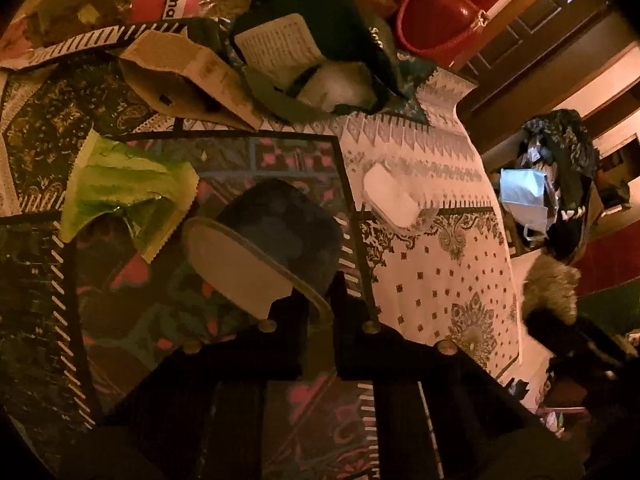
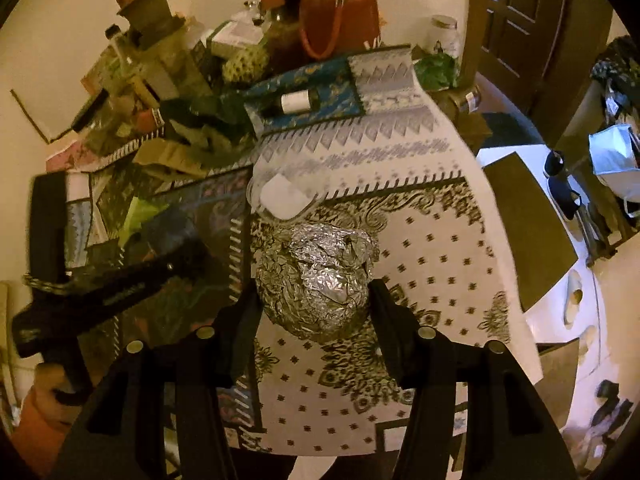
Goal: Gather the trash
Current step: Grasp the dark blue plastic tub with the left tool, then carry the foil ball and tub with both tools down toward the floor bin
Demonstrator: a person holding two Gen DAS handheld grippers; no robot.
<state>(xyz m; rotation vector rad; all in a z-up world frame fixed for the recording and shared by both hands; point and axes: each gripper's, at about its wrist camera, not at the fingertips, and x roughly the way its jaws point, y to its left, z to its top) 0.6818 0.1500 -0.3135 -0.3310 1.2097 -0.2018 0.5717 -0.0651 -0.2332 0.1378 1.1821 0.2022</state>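
My left gripper [image 1: 325, 316] is shut on the rim of a dark blue food tray [image 1: 288, 232], where its pale peeled lid [image 1: 236, 264] hangs. The tray lies on the patterned tablecloth [image 1: 432, 280]. Beside it sits a crumpled green wrapper [image 1: 120, 188]. My right gripper [image 2: 313, 289] is shut on a crumpled ball of aluminium foil [image 2: 316, 276], held above the cloth. In the right wrist view the left tool's black body [image 2: 116, 288] shows blurred at the left, gripped by a hand [image 2: 44, 384].
A clear plastic tub [image 1: 394, 196] [image 2: 280, 196] lies mid-table. Torn cardboard [image 1: 180, 80], a dark green bag [image 1: 332, 28] and a red jug [image 1: 440, 24] crowd the far end. A black trash bag [image 1: 568, 176] with a blue mask stands past the table's right edge.
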